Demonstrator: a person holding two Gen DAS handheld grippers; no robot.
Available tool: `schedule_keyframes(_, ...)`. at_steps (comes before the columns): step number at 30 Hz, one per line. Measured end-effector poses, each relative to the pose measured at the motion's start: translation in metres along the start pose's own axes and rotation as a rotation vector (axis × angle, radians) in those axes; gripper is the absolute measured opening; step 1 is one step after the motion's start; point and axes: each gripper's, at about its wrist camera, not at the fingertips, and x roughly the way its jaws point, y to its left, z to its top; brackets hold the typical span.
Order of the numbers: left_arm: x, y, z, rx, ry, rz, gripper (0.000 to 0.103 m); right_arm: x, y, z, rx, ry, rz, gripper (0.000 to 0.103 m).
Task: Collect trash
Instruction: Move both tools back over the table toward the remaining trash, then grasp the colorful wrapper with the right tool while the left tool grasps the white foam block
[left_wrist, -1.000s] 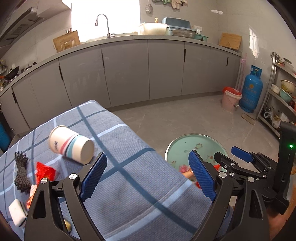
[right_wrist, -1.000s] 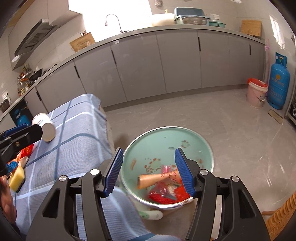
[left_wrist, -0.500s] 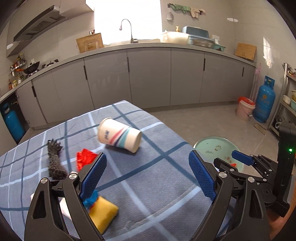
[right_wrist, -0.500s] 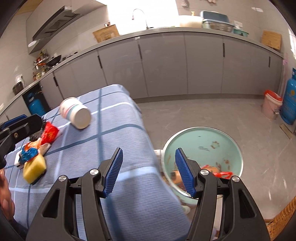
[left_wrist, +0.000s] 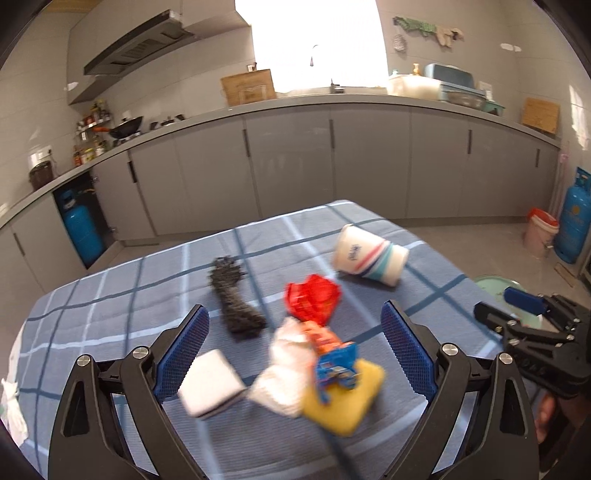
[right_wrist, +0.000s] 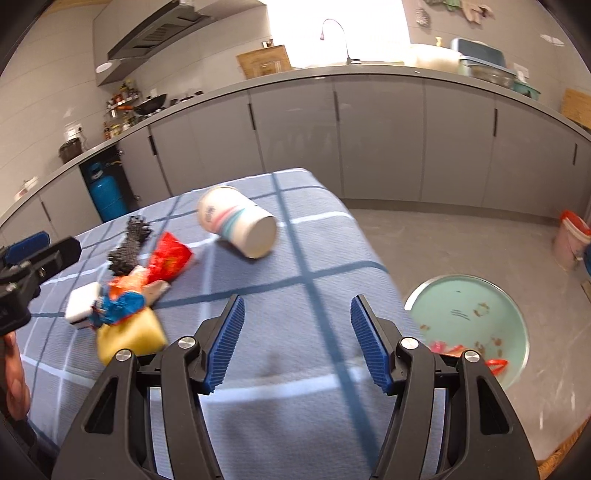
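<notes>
Kitchen setting, grey cabinets behind; a table under a blue plaid cloth (left_wrist: 110, 295) is carrying the remaining litter, and a pale green basin (right_wrist: 469, 317) is sitting on the floor just off the table's right edge. Using the paper cup (left_wrist: 369, 258) as landmark: it is lying on its side near the far right part of the cloth; toward the camera and left of the cup, a red wrapper (left_wrist: 314, 299) is lying, and beyond that a dark scrubby bundle (left_wrist: 236, 306). Nearer still from the cup, a loose heap is sitting: crumpled white tissue (left_wrist: 284, 369), a blue-and-orange snack packet (left_wrist: 336, 365) resting on a yellow sponge (left_wrist: 343, 402), and a white block (left_wrist: 208, 384) beside them. Left gripper (left_wrist: 295, 354) is hovering over this heap, jaws wide apart, holding nothing. Right gripper (right_wrist: 295, 343) is hovering over bare cloth on the near side of the cup, jaws likewise apart and empty. Basin is already holding some red and orange scraps (right_wrist: 495, 363), so collection appears partly done. Judgement: most pieces are remaining on the cloth; cup, wrapper, packet and tissue are all awaiting pickup. Whether sponge and white block count as trash is unclear. Motion blur is softening the heap, so fine detail is uncertain.
</notes>
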Motion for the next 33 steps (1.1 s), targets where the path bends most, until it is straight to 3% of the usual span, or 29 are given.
schedule_keyframes(2, -0.001, 0.02, -0.003, -0.022, 0.009, 0.044, 0.092, 0.001, 0.014, 0.005, -0.016, -0.009, 0.018, 0.071)
schedule_keyframes(8, 0.007, 0.07, -0.016, -0.08, 0.046, 0.155, 0.093, 0.007, 0.055, 0.018, -0.078, -0.013, 0.074, 0.071)
schedule_keyframes(13, 0.017, 0.1, -0.029, -0.131, 0.091, 0.203, 0.093, 0.014, 0.089, 0.023, -0.129, -0.006, 0.114, 0.072)
schedule_keyframes(20, 0.026, 0.126, -0.045, -0.192, 0.138, 0.235, 0.093, 0.029, 0.124, 0.022, -0.196, 0.029, 0.137, 0.072)
schedule_keyframes(27, 0.029, 0.129, -0.052, -0.204, 0.147, 0.232, 0.093, 0.05, 0.143, 0.01, -0.23, 0.1, 0.139, 0.072)
schedule_keyframes(30, 0.029, 0.13, -0.053, -0.208, 0.151, 0.23, 0.093, 0.055, 0.147, 0.006, -0.242, 0.129, 0.152, 0.064)
schedule_keyframes(32, 0.03, 0.131, -0.053, -0.21, 0.154, 0.229, 0.093, 0.057, 0.149, 0.003, -0.248, 0.141, 0.158, 0.041)
schedule_keyframes(33, 0.03, 0.13, -0.053, -0.212, 0.155, 0.227, 0.093, 0.057, 0.149, 0.002, -0.252, 0.143, 0.159, 0.038)
